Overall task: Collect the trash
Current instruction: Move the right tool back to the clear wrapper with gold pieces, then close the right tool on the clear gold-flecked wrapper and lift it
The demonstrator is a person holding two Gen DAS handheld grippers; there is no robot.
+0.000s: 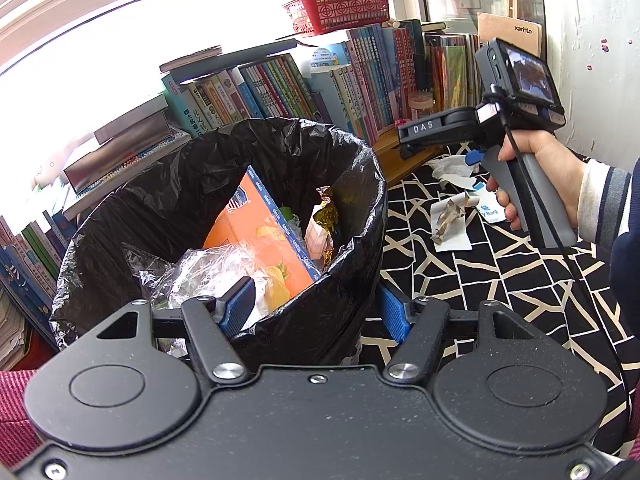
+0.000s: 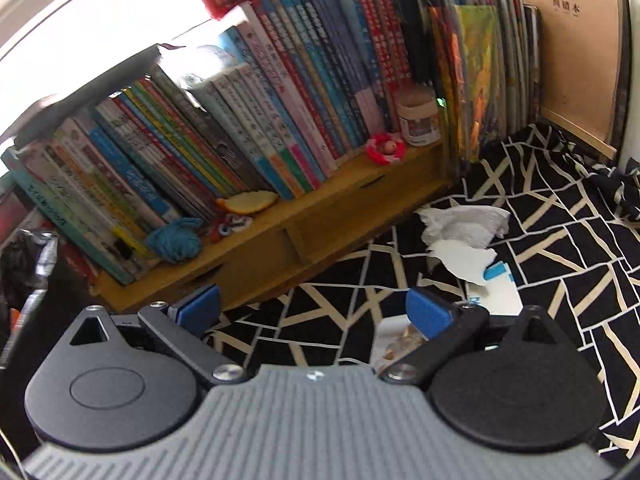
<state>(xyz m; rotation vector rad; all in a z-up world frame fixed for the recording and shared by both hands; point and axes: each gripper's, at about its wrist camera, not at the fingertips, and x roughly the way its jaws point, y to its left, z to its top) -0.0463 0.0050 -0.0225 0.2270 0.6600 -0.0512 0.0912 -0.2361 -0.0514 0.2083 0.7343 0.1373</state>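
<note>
Remaining trash is on the black-and-cream patterned cloth, toward its far edge near the wooden shelf: crumpled white tissue, torn white paper just in front of it and touching, a small blue-and-white packet under or beside that, and a crinkled wrapper on a white sheet nearer the bin. All of it looks light, soft and crushable, nothing fragile; my read is the tissue is easiest, pinch the raised crumpled bulk in the middle, not a flat edge. Flat paper and packet will likely slide on cloth, so take a lifted corner or fold. Right gripper has jaws spread wide, nothing between them, aimed down at the cloth short of the tissue. Left gripper has blue pads either side of the near rim of the black bin liner; looks like it clamps the rim, bag film partly hides contact. Bin already holds an orange box, clear plastic and gold foil. Books line the shelf behind.
</note>
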